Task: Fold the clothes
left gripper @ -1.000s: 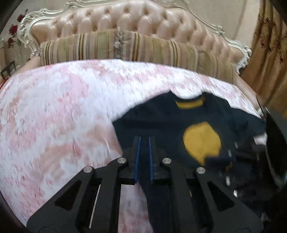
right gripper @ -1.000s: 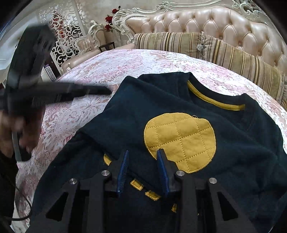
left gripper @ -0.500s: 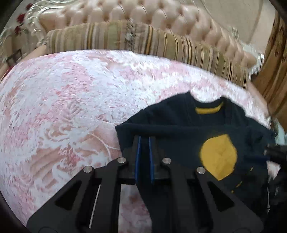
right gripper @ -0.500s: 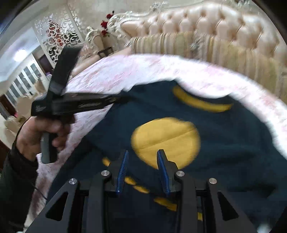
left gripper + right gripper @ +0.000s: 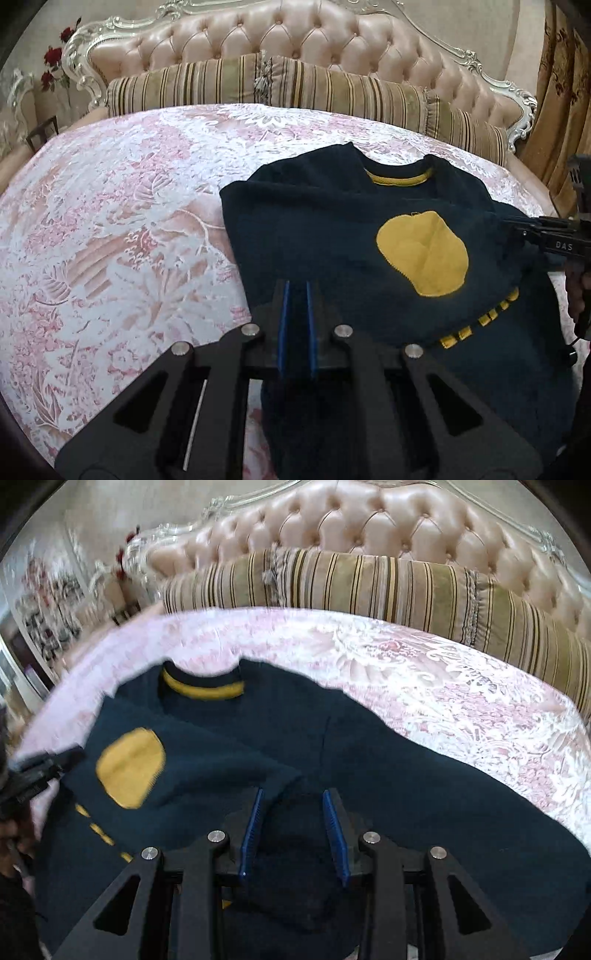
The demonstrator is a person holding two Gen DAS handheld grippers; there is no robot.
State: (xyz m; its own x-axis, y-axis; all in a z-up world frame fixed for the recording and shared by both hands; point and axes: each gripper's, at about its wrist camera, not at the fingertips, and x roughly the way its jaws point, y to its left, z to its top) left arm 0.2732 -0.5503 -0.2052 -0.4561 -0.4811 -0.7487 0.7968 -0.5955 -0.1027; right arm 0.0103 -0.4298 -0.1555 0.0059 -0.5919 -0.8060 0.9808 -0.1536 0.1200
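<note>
Left side: pink-and-white floral bedspread (image 5: 110, 229), bare. Left gripper (image 5: 295, 325), blue-padded jaws drawn narrow, pinching the near edge of the dark navy knitted sweater with yellow round patch (image 5: 332, 229). The garment lies on the bedspread below the striped bolster pillow (image 5: 295, 85), its left side apparently turned over the body. Right gripper (image 5: 293, 834): jaws partly apart, dark cloth bunched between them; whether the pads grip it cannot be told. Assessment: folding is at an early stage; the right side and the lengthwise folds remain outstanding.
</note>
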